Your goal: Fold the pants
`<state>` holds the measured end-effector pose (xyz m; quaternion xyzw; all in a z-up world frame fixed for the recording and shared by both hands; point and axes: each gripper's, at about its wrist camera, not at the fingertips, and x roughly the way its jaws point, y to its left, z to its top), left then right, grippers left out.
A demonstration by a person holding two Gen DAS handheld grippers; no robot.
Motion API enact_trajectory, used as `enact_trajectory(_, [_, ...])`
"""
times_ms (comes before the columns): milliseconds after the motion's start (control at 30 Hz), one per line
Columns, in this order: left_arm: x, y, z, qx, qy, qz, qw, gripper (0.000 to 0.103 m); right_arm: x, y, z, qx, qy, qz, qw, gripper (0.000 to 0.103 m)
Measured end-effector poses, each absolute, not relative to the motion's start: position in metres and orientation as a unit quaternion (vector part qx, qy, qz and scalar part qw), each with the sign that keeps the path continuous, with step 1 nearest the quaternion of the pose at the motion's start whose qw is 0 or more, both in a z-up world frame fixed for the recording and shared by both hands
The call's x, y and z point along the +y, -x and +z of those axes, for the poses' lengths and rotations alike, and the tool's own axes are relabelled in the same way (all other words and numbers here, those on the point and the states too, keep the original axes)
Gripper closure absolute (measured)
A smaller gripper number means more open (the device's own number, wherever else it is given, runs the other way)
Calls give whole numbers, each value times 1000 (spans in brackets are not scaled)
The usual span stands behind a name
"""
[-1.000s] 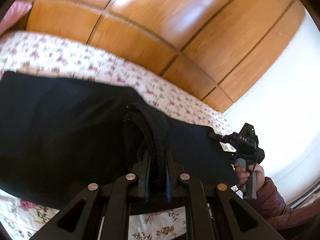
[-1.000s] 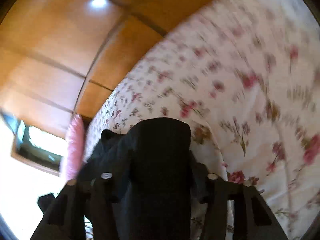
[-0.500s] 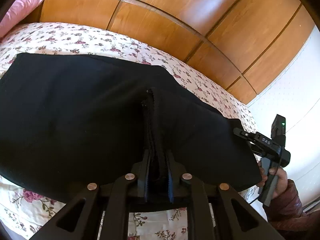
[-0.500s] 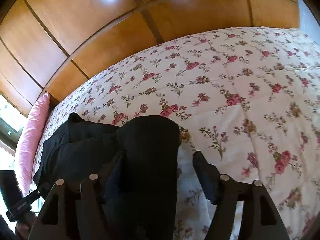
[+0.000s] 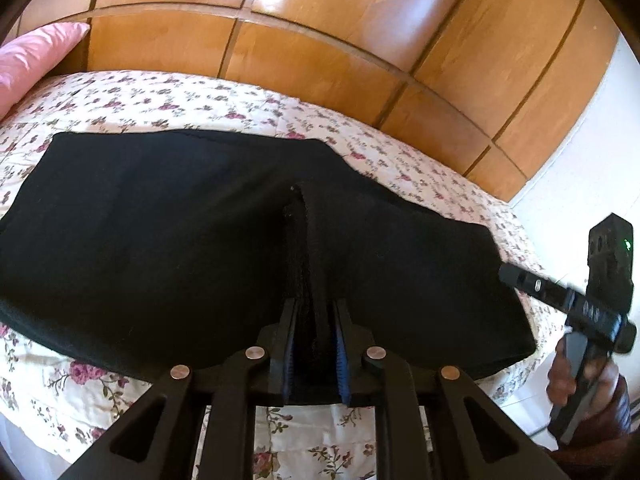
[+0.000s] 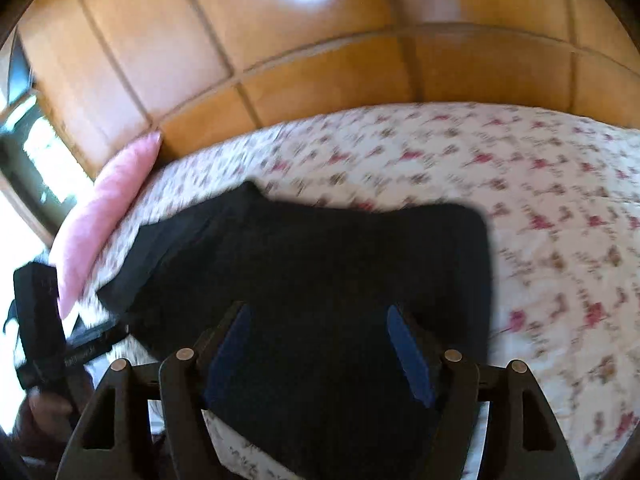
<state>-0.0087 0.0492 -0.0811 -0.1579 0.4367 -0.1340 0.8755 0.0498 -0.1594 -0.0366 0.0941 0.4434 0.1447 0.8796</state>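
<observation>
Right tongs are standing wide, having just released the black fabric pants; left tongs are still pinching their near hem, so this fold is landing

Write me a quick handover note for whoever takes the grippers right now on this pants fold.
Left gripper: nearly closed, pinching a raised ridge of the black pants at their near edge.
Right gripper: fingers open, above the pants' near end, gripping nothing.
Pants: lying folded on the floral bedspread, pink pillow beyond them.
Done: pants laid down, right side let go.
Left: release the left pinch, smooth the cloth, probably one more fold.
</observation>
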Motion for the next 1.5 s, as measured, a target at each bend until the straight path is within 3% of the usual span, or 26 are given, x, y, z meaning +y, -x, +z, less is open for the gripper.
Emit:
enact_trajectory(267, [47,10,-81,442,144,-107,879,76,-144,-48,-58,461,-48,149,874,31])
enact_trajectory(467, [47,11,-80,441,140,-99,881,74,-141,-46,-51,462,-33,149,874,31])
enact_trajectory(1133, [53,14,-82,432,149,-95,884,75,-79,-109,-38,456,-31,238,857,54])
enact_trajectory(1500, [69,18,-75,423,189,-104,880,70,-39,-147,-76,469,0,233,852,55])
